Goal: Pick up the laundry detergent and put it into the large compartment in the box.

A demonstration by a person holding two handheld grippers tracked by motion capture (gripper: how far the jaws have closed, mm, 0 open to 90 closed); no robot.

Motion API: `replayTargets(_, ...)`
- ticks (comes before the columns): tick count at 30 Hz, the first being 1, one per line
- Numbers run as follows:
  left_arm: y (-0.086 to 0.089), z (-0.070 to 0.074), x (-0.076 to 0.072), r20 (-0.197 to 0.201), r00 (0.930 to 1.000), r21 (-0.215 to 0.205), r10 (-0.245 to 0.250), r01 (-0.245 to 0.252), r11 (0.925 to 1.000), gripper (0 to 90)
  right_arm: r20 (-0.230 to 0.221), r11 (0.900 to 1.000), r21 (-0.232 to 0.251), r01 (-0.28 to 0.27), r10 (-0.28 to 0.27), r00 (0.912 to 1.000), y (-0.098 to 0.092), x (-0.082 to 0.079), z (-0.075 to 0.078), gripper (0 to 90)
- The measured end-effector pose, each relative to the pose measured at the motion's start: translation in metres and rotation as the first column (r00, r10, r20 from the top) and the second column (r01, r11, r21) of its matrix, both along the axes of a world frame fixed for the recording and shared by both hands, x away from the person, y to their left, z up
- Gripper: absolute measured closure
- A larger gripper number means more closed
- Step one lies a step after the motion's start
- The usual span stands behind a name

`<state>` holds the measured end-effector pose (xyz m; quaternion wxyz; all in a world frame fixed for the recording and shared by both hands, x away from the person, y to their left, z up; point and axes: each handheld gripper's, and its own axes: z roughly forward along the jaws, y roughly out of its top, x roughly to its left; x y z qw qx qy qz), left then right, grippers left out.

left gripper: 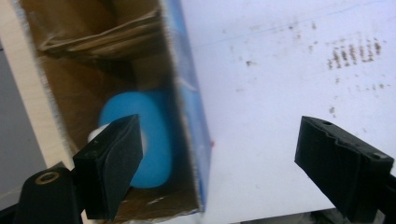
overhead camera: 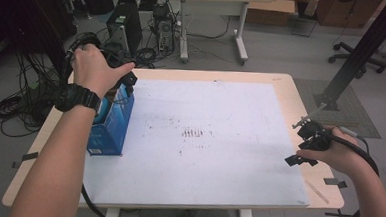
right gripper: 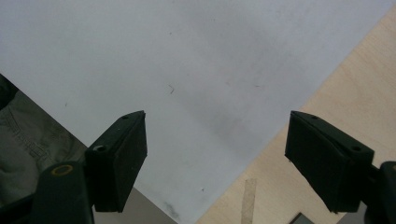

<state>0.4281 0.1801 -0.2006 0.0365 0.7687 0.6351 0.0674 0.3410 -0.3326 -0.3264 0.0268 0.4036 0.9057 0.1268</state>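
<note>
Blue box (overhead camera: 111,126) standing at the table's left edge, open-topped, a blue bottle (left gripper: 149,135) inside.
Left gripper (left gripper: 219,163) is hovering released above it; light, thin cardboard looks crushable, so gripping a top wall seems best; right gripper (right gripper: 215,158) is idling open.

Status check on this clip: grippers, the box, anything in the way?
Left gripper open over the box, fingers apart. Right gripper open, nothing held. Blue object lies inside the box. Mat ahead unobstructed.

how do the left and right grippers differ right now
The left gripper sits over the open blue box, one of its fingers above the blue object inside; the right gripper sits over the white mat's edge near bare table. Both are open and hold nothing.
</note>
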Motion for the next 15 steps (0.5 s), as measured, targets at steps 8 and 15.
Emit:
replayTargets(8, -0.027, -0.003, -0.006, 0.013, 0.9981, 0.022, -0.061, 0.060, 0.9979, 15.4, 0.005, 1.000, 0.005, 0.005, -0.005, 1.0000, 0.001, 0.001, 0.002, 20.8)
replayTargets(15, -0.044, -0.010, -0.010, 0.016, 0.9960, 0.026, -0.088, 0.087, 0.9959, 15.4, 0.000, 1.000, 0.005, 0.010, -0.010, 0.9999, -0.002, -0.001, 0.001, 20.8)
